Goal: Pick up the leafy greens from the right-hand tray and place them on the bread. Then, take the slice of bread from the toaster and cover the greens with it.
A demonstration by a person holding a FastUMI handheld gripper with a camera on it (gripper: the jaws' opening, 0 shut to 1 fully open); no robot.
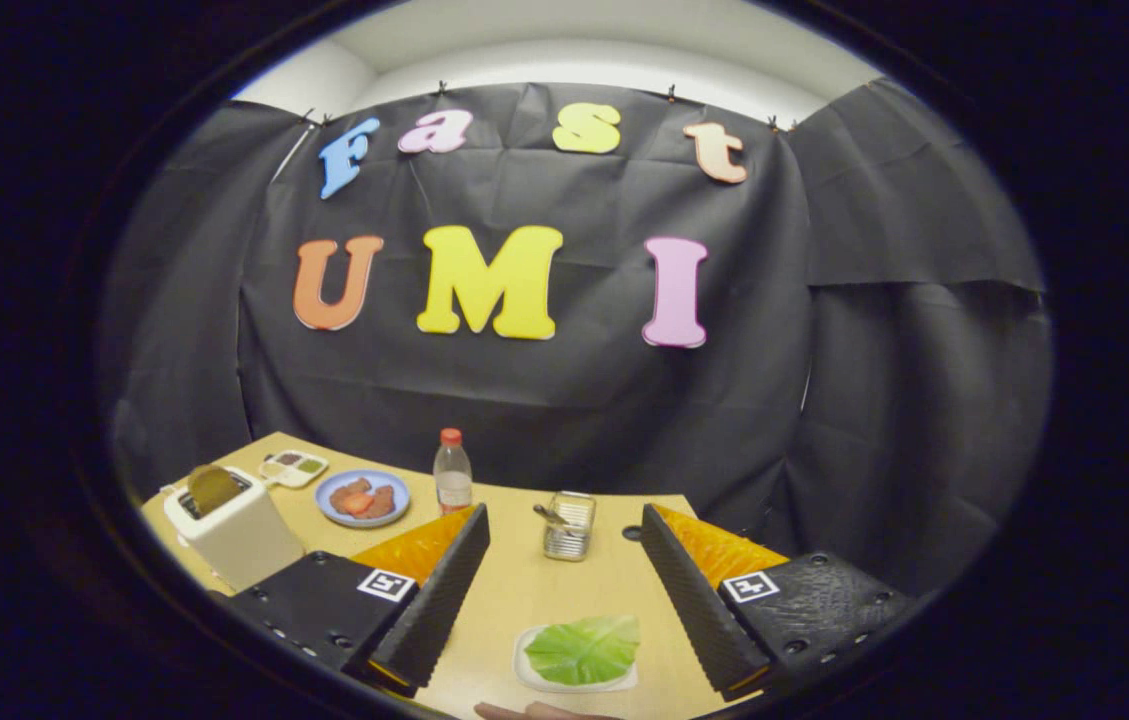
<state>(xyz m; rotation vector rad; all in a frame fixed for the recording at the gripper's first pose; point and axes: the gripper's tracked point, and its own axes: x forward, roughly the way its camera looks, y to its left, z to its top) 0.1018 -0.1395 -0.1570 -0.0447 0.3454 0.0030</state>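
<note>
One leafy green [584, 650], flat on a small white tray [524, 668], lies on the worktop [534, 590] between the two fingers of the hand-held gripper [564, 560], near their base; neither finger touches it. Hand-held gripper: fingers spread wide apart, holding nothing. One metal holder [569, 525] with utensils stands just ahead of the fingertips, in the gap between them. One clear bottle [452, 472] with a red cap stands upright beyond the left finger. One blue plate [324, 500] carrying bread and toppings sits beside the bottle, farther left. One small white dish [294, 467] with compartments lies behind the plate. One white toaster [234, 530] with a bread slice [212, 488] upright in its slot stands at the far left of the worktop.
</note>
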